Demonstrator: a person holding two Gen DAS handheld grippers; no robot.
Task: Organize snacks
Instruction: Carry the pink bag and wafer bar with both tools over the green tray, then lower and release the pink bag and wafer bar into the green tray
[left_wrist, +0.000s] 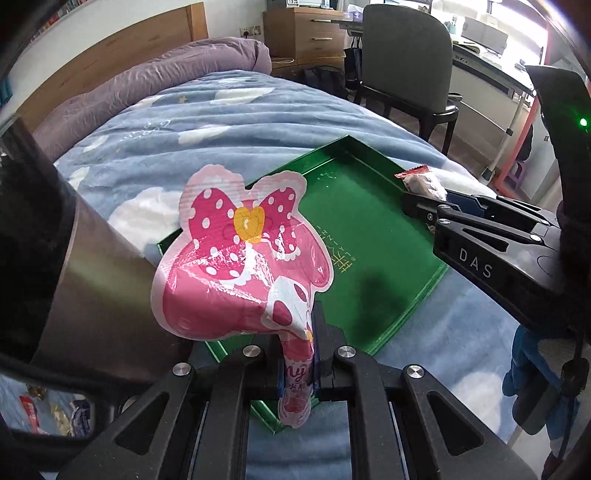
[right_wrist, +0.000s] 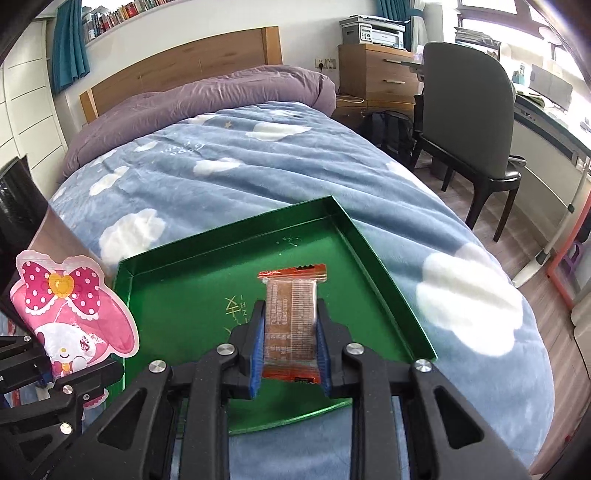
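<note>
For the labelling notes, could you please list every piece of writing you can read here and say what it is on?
"DAS": on the right gripper, seen from the left wrist.
"My": partial, on the pink pouch in the left gripper.
Gold print on the green tray: not readable.
Small print on the brown snack bar: too small.

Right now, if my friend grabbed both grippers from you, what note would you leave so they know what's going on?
Left gripper: shut on the pink bunny pouch, held by its bottom end above the near left part of the green tray.
Right gripper: shut on the brown snack bar, held over the middle of the tray.
The tray sits on the blue cloud blanket on the bed.
Done: both snacks picked up and brought over the tray.
Left: lower each one into the tray and let go. Nothing lies in the tray yet. A few more wrapped snacks show on the blanket to the left.
</note>
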